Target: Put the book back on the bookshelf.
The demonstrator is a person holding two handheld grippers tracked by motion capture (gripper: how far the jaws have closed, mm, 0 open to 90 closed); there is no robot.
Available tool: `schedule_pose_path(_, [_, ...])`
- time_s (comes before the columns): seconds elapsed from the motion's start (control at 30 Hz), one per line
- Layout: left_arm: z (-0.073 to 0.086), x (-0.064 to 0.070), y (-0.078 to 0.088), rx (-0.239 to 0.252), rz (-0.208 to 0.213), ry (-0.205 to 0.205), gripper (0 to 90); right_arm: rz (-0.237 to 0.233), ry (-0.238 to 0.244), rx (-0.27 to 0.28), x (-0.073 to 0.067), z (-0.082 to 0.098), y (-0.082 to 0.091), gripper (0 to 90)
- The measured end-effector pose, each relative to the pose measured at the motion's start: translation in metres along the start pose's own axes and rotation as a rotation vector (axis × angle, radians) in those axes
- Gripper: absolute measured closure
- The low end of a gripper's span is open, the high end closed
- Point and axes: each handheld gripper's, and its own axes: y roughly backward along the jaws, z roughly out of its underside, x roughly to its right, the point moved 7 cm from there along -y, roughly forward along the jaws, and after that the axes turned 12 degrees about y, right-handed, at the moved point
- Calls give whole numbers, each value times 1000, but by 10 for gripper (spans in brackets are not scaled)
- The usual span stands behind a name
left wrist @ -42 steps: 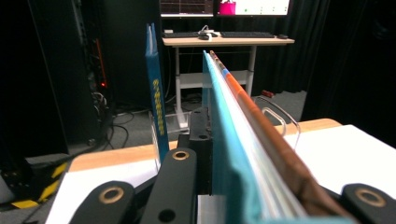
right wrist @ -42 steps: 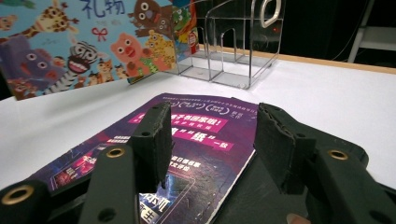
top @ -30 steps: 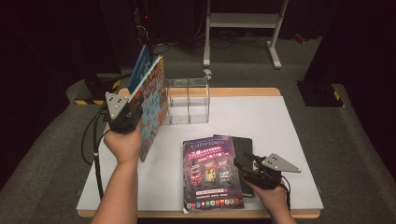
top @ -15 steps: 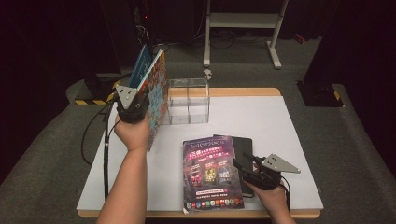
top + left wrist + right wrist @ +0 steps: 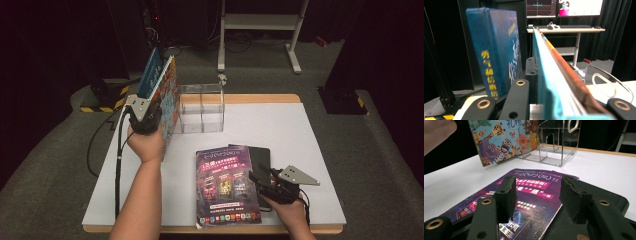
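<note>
Colourful thin picture book, pinched by left gripper, has shifted toward the clear acrylic rack (right gripper spread, idle), so insertion seems near.

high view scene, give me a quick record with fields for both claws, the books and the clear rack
left claw: shut on picture book, held upright at the table's left
picture book: animal cover, standing on edge beside the clear rack
blue book: upright behind the picture book
clear rack: empty, at the table's back edge
right claw: open, nothing between the pads, above the purple book
purple book: flat, overlapping a black book
table: white top
</note>
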Motion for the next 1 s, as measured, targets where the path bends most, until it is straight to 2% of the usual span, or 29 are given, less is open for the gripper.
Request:
schedule_pose_path(0.2, [4, -8, 11, 23, 0, 18, 806, -4, 3, -2, -3, 0, -1, 467])
schedule_pose_path(0.37, [6, -13, 18, 24, -3, 19, 804, -8, 9, -4, -4, 0, -2, 467])
schedule_pose_path(0.57, [7, -12, 19, 12, 9, 15, 800, -9, 15, -6, -7, -1, -3, 467])
schedule_pose_path(0.83, [6, -12, 19, 6, -2, 12, 794, -7, 12, -5, -5, -1, -2, 467])
schedule_pose_path(1.0, [7, -10, 20, -14, 2, -1, 775, -12, 13, -8, -7, 0, -3, 467])
